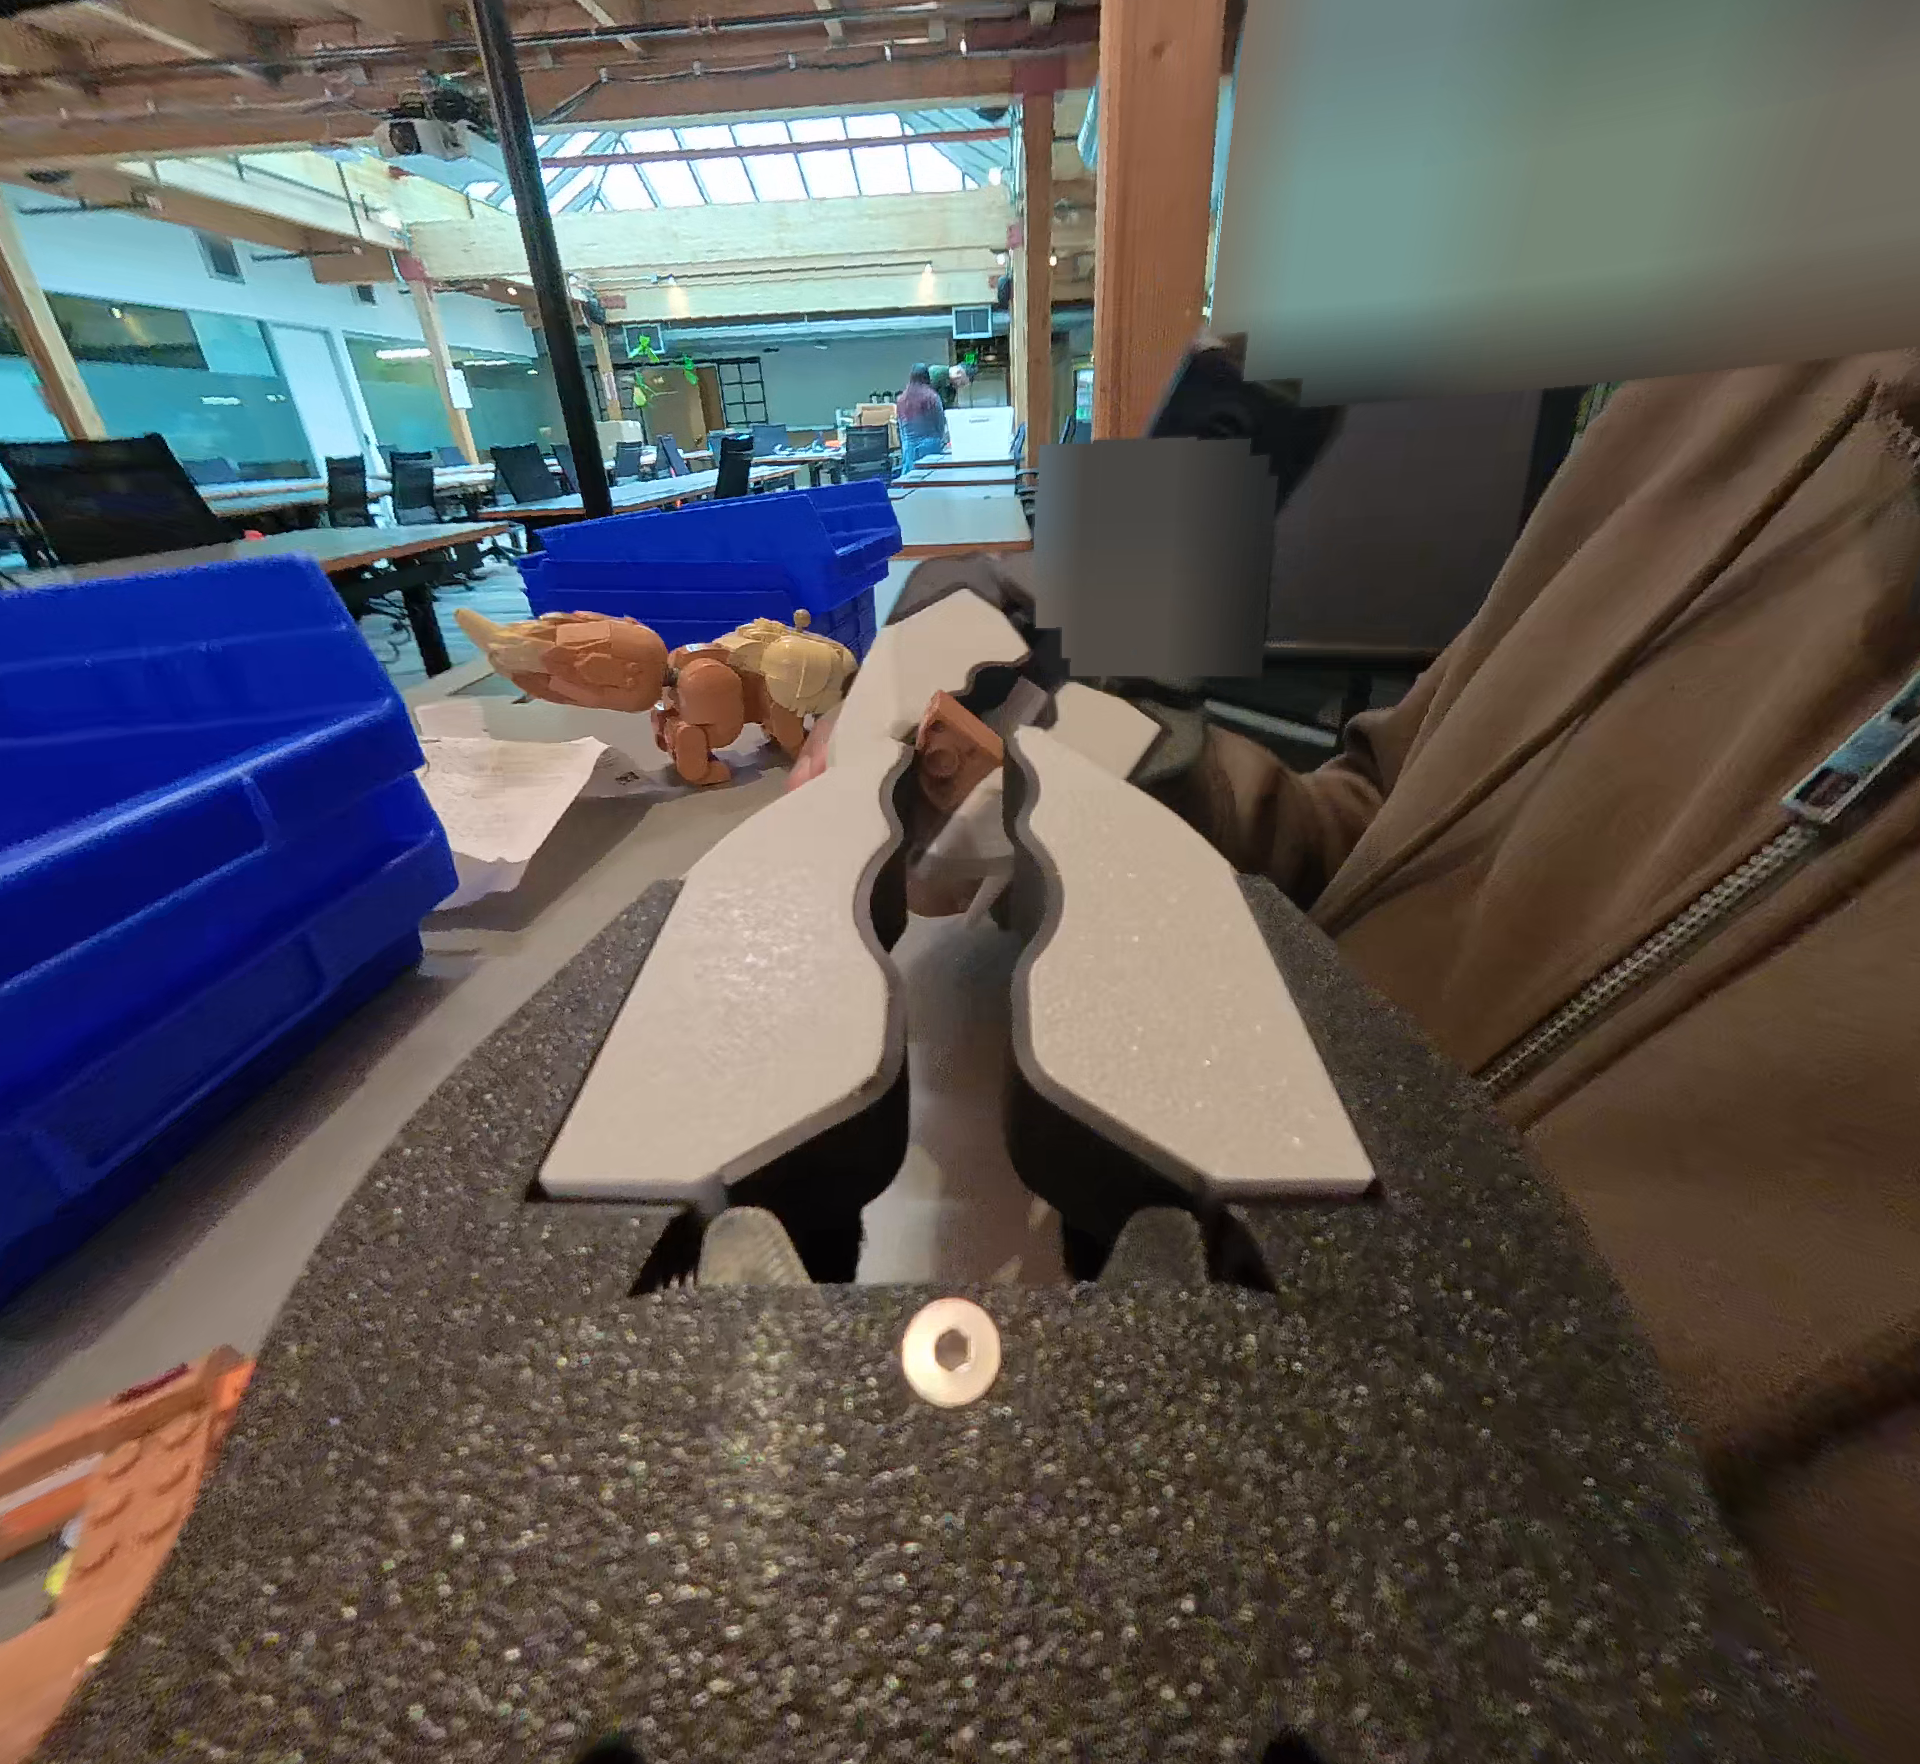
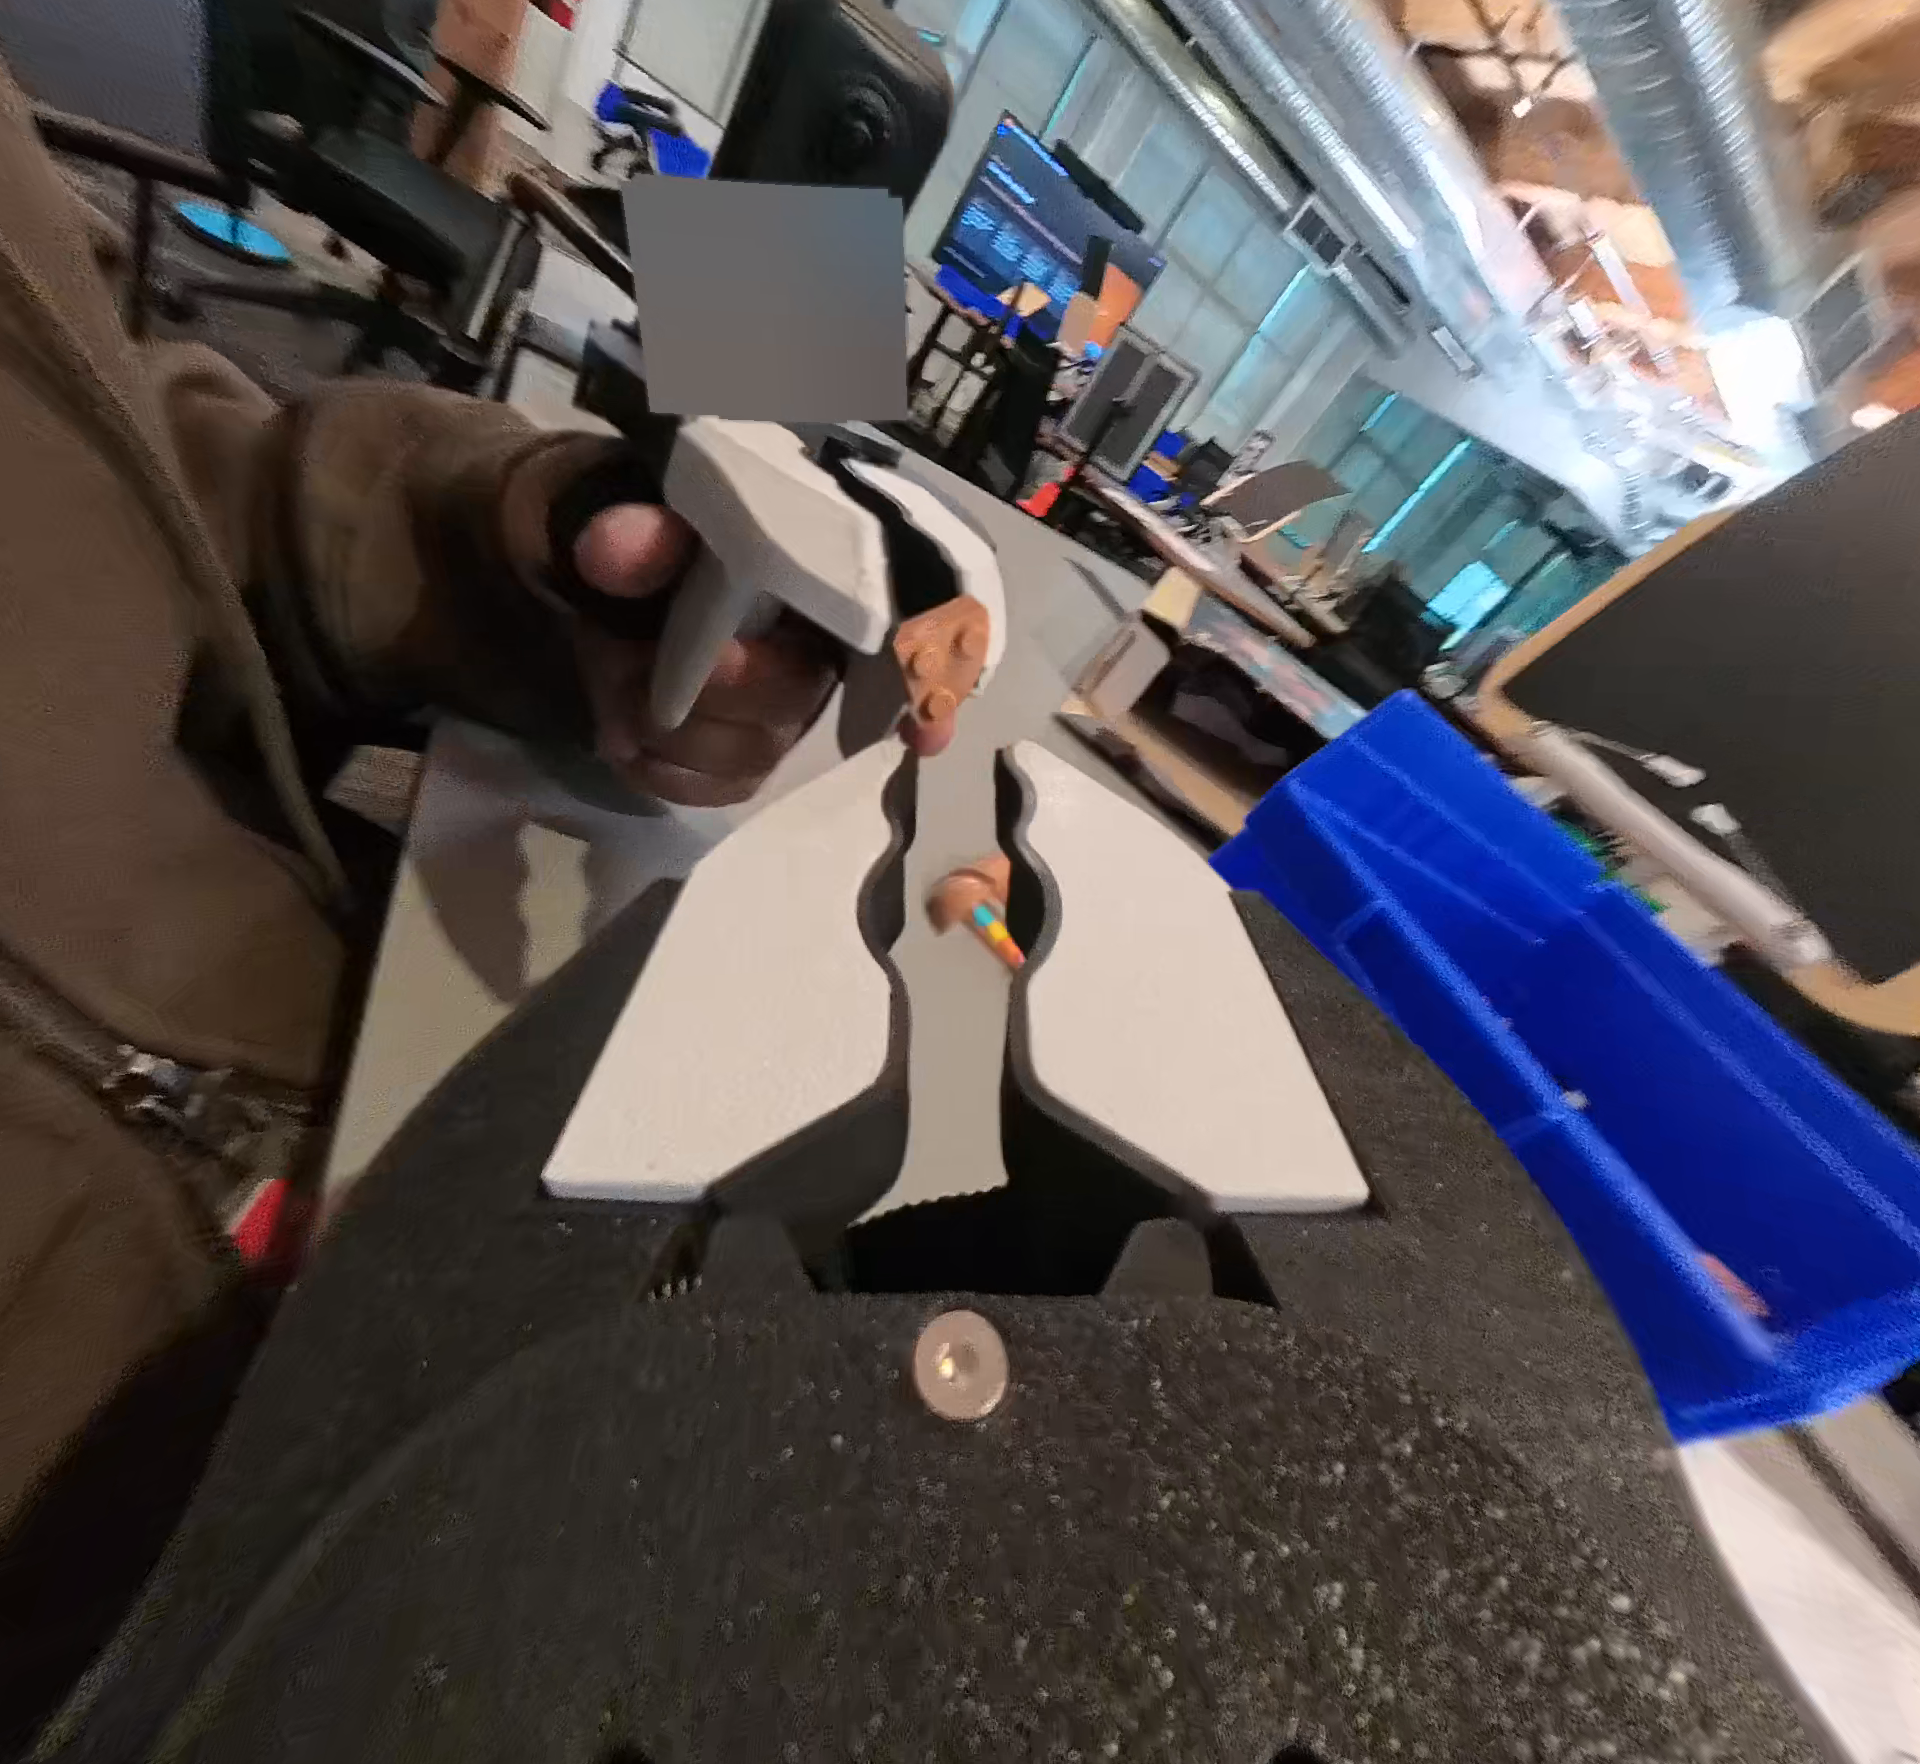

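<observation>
My left gripper [image 1: 954,764] is shut on a small brown studded brick plate [image 1: 961,748], held up in the air. In the right wrist view the left gripper [image 2: 935,644] sits in a person's hand, with the plate [image 2: 940,649] hanging from its tips. My right gripper [image 2: 956,764] is narrowly open with nothing between its fingers. Its tips are just below the plate's lower end. It shows behind the plate in the left wrist view [image 1: 1013,701]. A small orange piece with a coloured stripe [image 2: 971,904] lies on the grey table below.
A tan and brown brick animal model [image 1: 727,686] stands on the table beside white papers [image 1: 499,779]. Blue bins sit at left [image 1: 187,831] and behind [image 1: 717,551]; another is at right [image 2: 1558,1039]. A brown jacket [image 1: 1610,831] is close. Both grippers' tips are close together, under 4 cm apart.
</observation>
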